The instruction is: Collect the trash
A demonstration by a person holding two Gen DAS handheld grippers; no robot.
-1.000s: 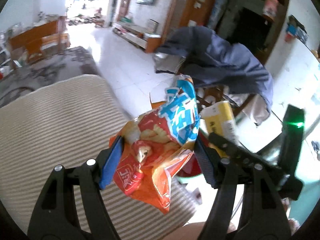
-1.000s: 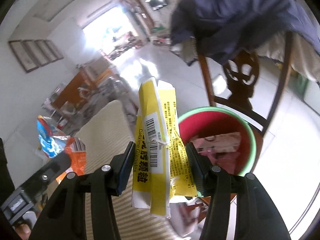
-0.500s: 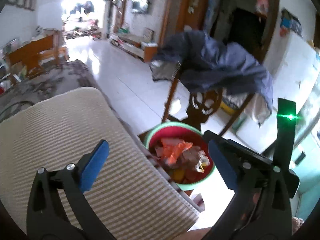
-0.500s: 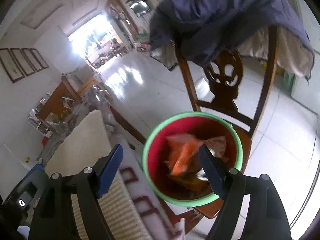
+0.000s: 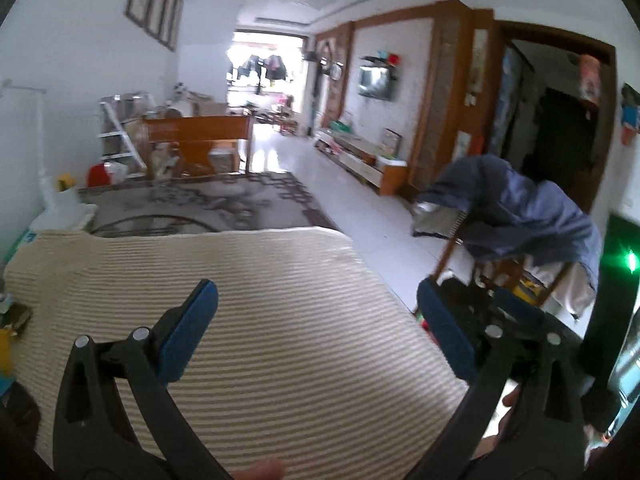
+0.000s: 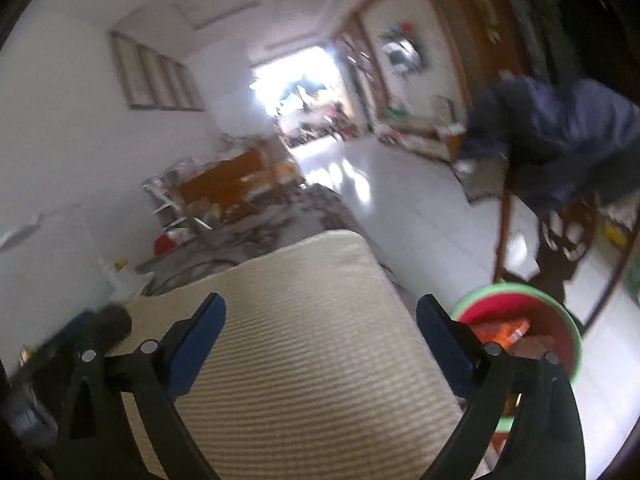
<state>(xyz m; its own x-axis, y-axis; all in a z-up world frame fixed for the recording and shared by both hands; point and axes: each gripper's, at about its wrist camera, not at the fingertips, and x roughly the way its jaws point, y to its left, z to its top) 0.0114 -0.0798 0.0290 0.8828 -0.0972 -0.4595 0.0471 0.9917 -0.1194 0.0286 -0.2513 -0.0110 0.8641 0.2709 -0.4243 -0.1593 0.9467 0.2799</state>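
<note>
Trash (image 6: 504,330) lay in my red basin (image 6: 568,320); both claws, left (image 5: 316,320) and right (image 6: 320,328), had just spread wide, released, over the striped mat (image 5: 280,320).

Both wrist views look forward, angled slightly down, close over the striped cloth (image 5: 280,320) (image 6: 300,320) between the jaws; shared.

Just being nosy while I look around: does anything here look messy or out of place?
Only a dark blue garment, draped loosely over a wooden chair's back instead of being hung up. The trash sits inside the red basin, with none visible on the striped cloth.
</note>
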